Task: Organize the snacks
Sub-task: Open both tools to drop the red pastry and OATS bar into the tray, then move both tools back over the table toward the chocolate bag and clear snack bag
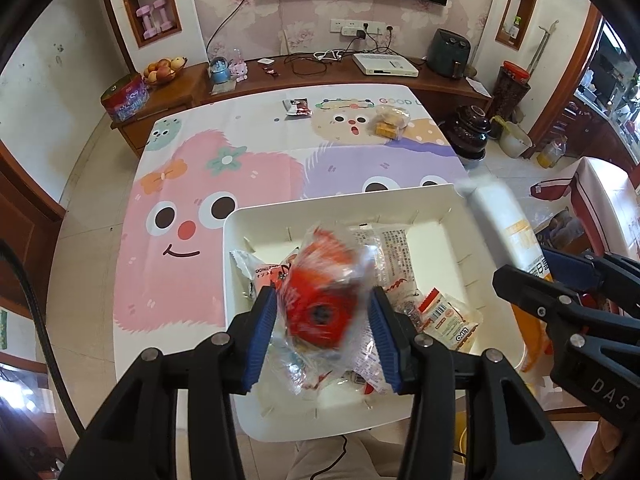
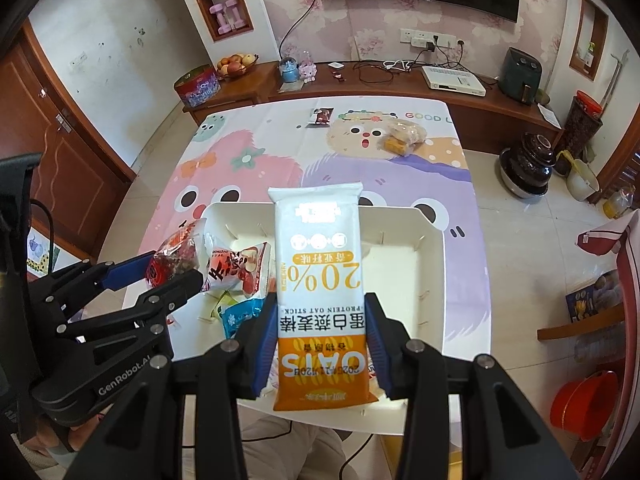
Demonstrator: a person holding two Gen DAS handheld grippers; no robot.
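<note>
My left gripper (image 1: 324, 300) hovers over the white tray (image 1: 344, 206). A red snack in a clear wrapper (image 1: 320, 300) sits between its blue pads, blurred and loose, so the jaws stand open around it. The right wrist view shows this gripper (image 2: 172, 270) at the left with the red snack (image 2: 172, 254). My right gripper (image 2: 320, 312) is shut on a white and orange oat bar packet (image 2: 320, 264), held upright above the tray (image 2: 400, 212). Several wrapped snacks (image 1: 452, 320) lie in the tray's near part. My right gripper (image 1: 524, 264) shows at the right edge of the left wrist view.
The tray sits at the near edge of a table with a cartoon cloth (image 1: 224, 184). A dark red packet (image 1: 298, 107) and a clear bag of biscuits (image 1: 390, 122) lie at the far side. A wooden sideboard (image 1: 320, 76) runs behind. A person's leg shows below the tray.
</note>
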